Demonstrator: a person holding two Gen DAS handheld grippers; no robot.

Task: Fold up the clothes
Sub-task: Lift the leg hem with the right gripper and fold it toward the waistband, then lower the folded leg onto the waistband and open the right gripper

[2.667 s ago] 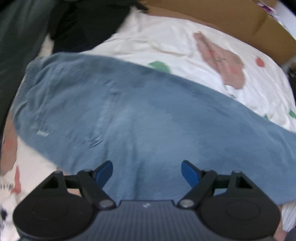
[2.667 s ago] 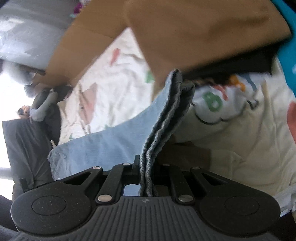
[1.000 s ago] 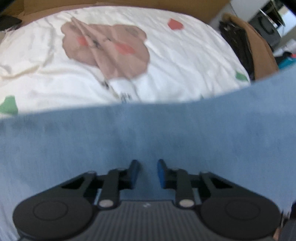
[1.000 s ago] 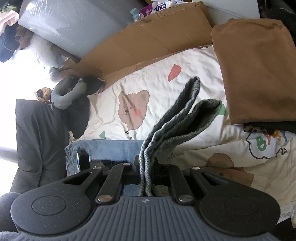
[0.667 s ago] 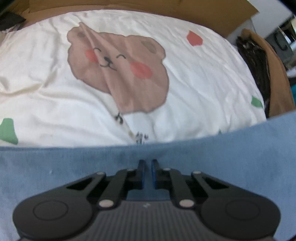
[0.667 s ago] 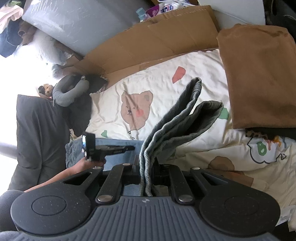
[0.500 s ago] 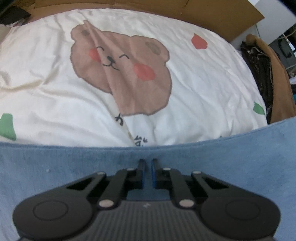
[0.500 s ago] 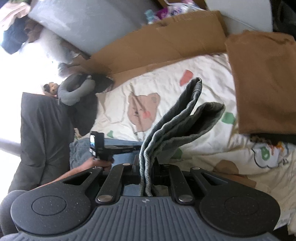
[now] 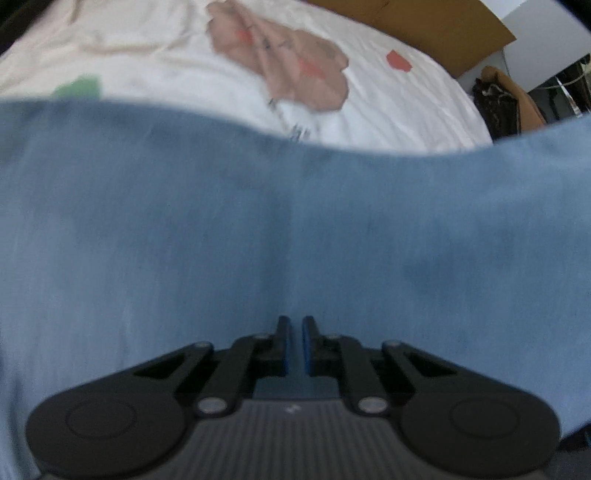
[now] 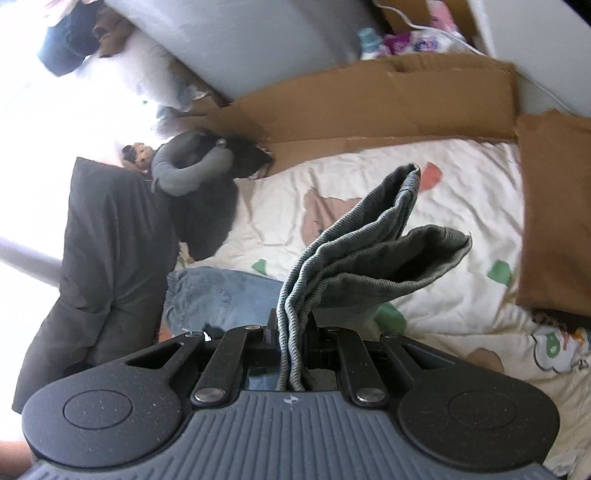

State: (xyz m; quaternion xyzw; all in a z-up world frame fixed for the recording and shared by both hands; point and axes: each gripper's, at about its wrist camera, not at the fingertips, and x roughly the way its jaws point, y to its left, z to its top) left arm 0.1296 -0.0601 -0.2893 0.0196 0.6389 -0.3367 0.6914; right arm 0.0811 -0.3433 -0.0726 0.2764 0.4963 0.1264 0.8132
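The blue jeans (image 9: 295, 229) lie spread across the cartoon-print bedsheet (image 9: 388, 103) and fill most of the left wrist view. My left gripper (image 9: 294, 323) is shut, its tips low over the middle of the denim, with no fold seen pinched between them. In the right wrist view my right gripper (image 10: 291, 321) is shut on the stacked leg ends of the jeans (image 10: 369, 254), which stick up and away from the jaws, looking grey-green from this side. The waist end (image 10: 218, 291) rests on the bedsheet (image 10: 461, 192) below.
Flattened brown cardboard (image 10: 369, 107) lines the far side of the bed. A folded brown garment (image 10: 554, 206) lies at the right edge. A dark cushion (image 10: 110, 258) and a grey neck pillow (image 10: 192, 166) sit at the left. Cardboard (image 9: 424, 26) also shows beyond the sheet.
My left gripper closed over the jeans, then slid back across them, away from the bear print; the jeans stayed put. My right gripper rose, still holding the leg ends.
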